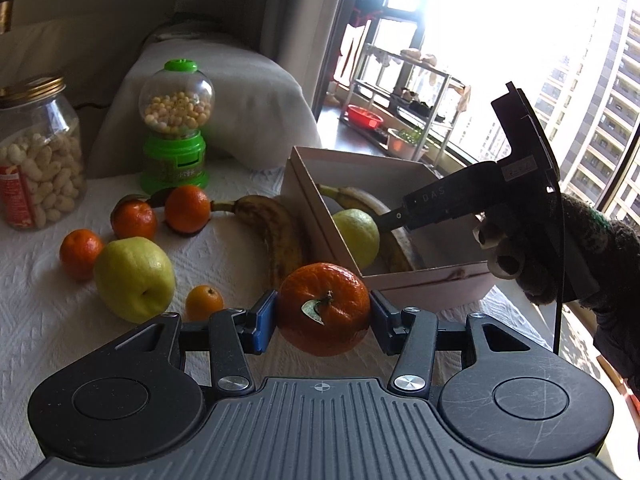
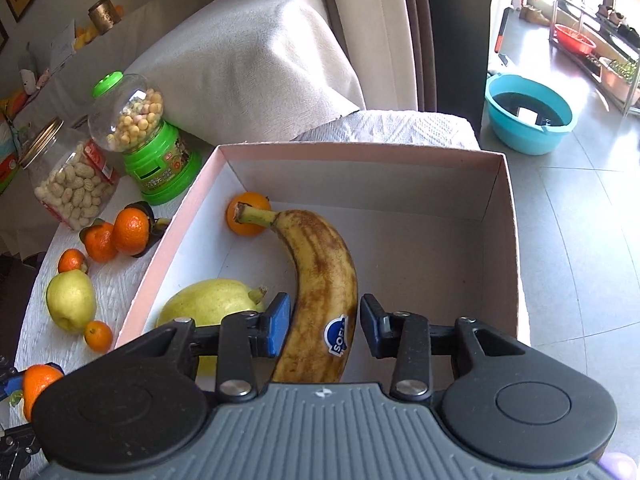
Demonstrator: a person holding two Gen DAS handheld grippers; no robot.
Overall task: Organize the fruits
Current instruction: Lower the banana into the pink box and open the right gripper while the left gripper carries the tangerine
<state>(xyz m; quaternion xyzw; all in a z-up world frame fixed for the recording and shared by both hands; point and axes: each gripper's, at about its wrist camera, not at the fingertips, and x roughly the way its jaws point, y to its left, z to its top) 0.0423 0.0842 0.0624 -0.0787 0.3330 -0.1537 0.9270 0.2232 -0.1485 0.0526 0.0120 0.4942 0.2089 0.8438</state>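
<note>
My left gripper (image 1: 323, 317) is shut on a large orange (image 1: 324, 307) and holds it above the white cloth, just in front of the pink cardboard box (image 1: 420, 286). My right gripper (image 2: 324, 326) is open inside the box (image 2: 360, 150), its pads on either side of a spotted banana (image 2: 320, 288) without pressing it. In the box also lie a yellow pear (image 2: 208, 304) and a small orange (image 2: 248, 218). On the cloth outside lie a second banana (image 1: 276, 232), a pear (image 1: 134, 278) and several oranges (image 1: 134, 218).
A green candy dispenser (image 1: 176, 128) and a peanut jar (image 1: 38, 156) stand at the back left of the table. A covered sofa arm (image 1: 224, 104) rises behind. On the floor to the right stands a blue basin (image 2: 528, 114).
</note>
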